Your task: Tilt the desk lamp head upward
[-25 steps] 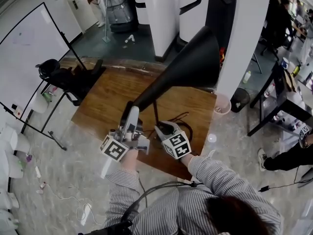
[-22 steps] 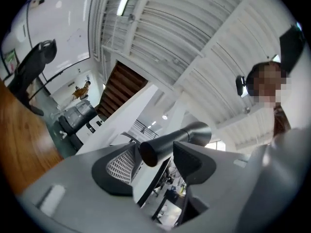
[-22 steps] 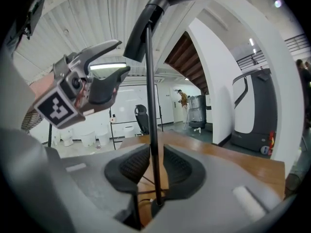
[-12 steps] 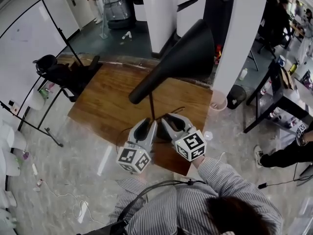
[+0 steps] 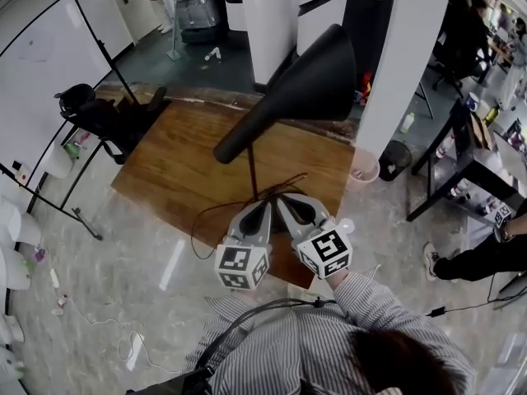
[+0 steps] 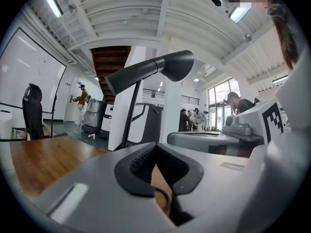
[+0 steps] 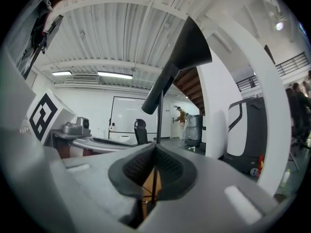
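The black desk lamp stands on the wooden table (image 5: 177, 167), with its cone head (image 5: 300, 81) slanting up and to the right on a thin stem (image 5: 251, 171). My left gripper (image 5: 265, 202) and right gripper (image 5: 281, 198) sit side by side near the table's front edge, below the lamp and apart from it. Both point level at the stem and their tips nearly meet. Both sets of jaws have just closed, with nothing between them. The left gripper view shows the lamp head (image 6: 174, 64) high ahead. In the right gripper view the stem (image 7: 159, 113) rises behind the shut jaws.
A black cable (image 5: 216, 211) loops over the table near the lamp's foot. A black office chair (image 5: 99, 115) and a whiteboard (image 5: 45, 64) stand at the left, a white pillar (image 5: 408, 56) and a bin (image 5: 364, 171) at the right. A dark desk (image 5: 469, 151) stands further right.
The left gripper has left the narrow back end of the lamp head and dropped down beside the right gripper. Both grippers' jaws have closed. The right gripper rose slightly.
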Demonstrator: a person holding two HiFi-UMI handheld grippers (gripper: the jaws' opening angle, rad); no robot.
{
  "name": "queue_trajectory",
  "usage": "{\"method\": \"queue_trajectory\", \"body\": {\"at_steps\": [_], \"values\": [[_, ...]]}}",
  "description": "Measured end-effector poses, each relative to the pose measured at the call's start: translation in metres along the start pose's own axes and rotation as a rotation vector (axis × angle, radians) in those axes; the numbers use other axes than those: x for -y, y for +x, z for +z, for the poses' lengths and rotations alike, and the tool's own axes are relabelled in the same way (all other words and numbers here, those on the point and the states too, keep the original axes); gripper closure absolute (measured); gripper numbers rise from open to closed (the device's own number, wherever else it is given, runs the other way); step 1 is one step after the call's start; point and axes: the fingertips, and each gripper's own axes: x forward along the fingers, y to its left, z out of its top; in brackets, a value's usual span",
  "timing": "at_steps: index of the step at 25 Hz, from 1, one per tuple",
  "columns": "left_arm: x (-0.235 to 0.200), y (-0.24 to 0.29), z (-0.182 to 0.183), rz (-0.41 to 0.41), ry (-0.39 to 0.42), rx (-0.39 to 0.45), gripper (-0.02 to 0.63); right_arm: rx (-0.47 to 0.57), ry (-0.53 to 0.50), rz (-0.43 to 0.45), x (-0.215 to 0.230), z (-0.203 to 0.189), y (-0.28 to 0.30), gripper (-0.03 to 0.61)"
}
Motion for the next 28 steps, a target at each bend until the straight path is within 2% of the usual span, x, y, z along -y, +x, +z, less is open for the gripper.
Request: {"method": "queue_trajectory", "body": {"at_steps": [6, 28], "values": [[-0.002, -0.005, 0.001, 0.005, -0.022, -0.008, 0.609, -0.041, 0.016, 0.001, -0.007, -0.009, -0.001, 0.577], [0.0, -0.001, -0.01, -0.01, -0.062, -0.025, 0.609, -0.069, 0.028, -0.017, 0.001, -0.016, -0.007, 0.577]]}}
